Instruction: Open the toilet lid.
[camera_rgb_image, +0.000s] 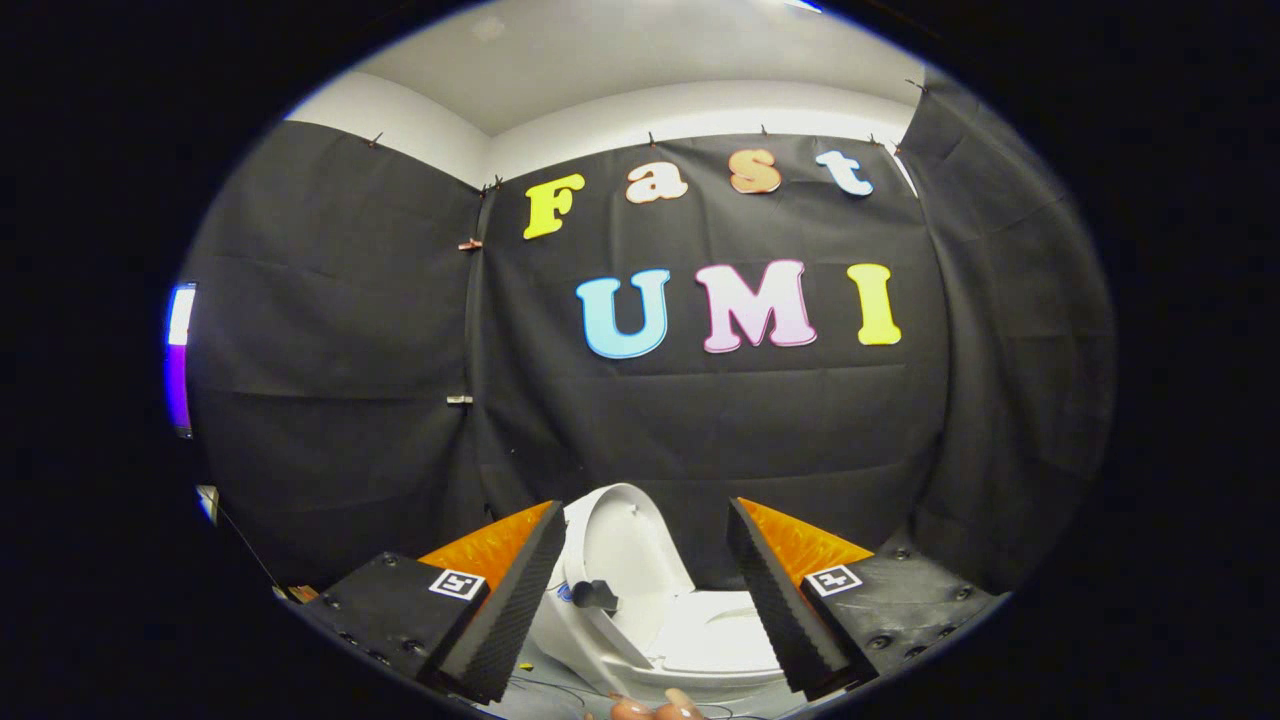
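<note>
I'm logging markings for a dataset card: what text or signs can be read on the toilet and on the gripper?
On the hand-held gripper, fingers open: no words; one square black-and-white coded marker on each side.
On the toilet: a small blue mark beside the raised lid, too small to read.
</note>
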